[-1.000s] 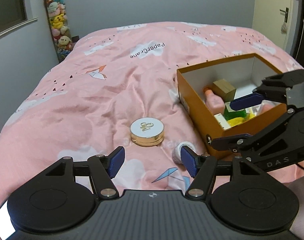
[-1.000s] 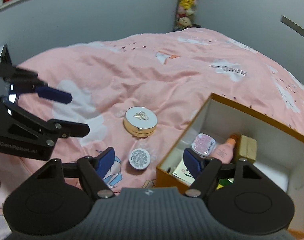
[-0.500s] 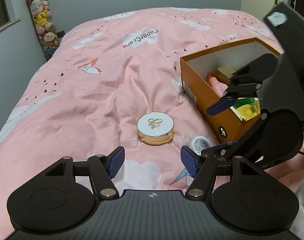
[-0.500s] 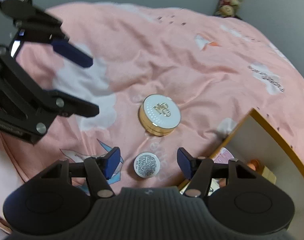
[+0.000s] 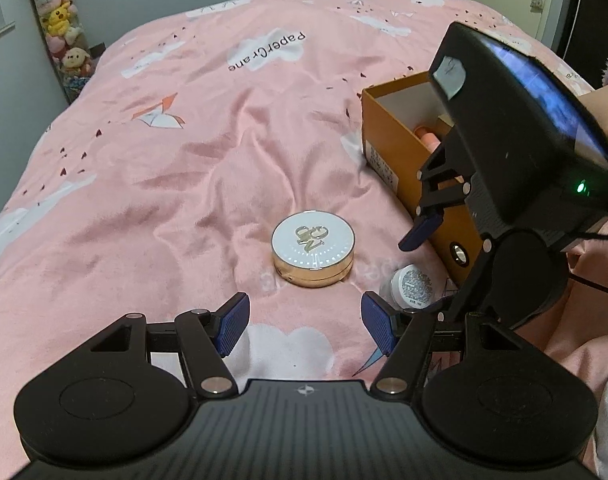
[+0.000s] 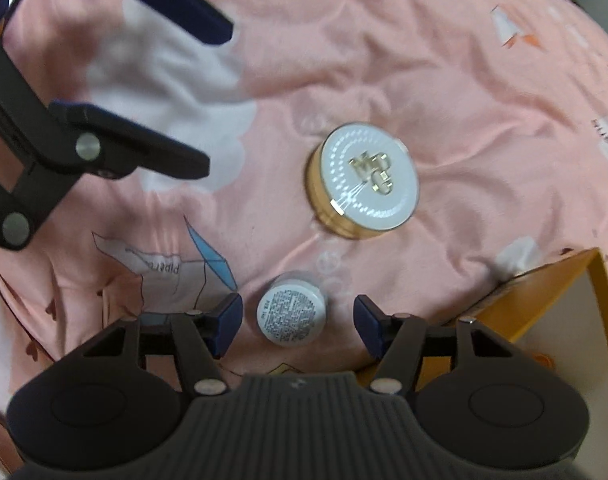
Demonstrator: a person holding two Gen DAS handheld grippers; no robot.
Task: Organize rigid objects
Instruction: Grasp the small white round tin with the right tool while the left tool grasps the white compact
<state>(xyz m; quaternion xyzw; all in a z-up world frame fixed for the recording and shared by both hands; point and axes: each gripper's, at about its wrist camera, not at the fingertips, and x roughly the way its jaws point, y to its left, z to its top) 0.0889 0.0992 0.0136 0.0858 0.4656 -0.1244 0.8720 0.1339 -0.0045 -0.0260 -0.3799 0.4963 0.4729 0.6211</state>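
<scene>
In the right wrist view, the right tool (image 6: 296, 322) pointed steeply down over a small white jar (image 6: 291, 315) lying low in the frame on the pink bed cover (image 6: 463, 80); its jaws were closing, the jar between them but untouched. The gold-rimmed compact (image 6: 367, 179) lay just right of centre, near the orange box (image 6: 543, 284) at lower right. The left tool (image 5: 304, 328) stood apart, empty.
</scene>
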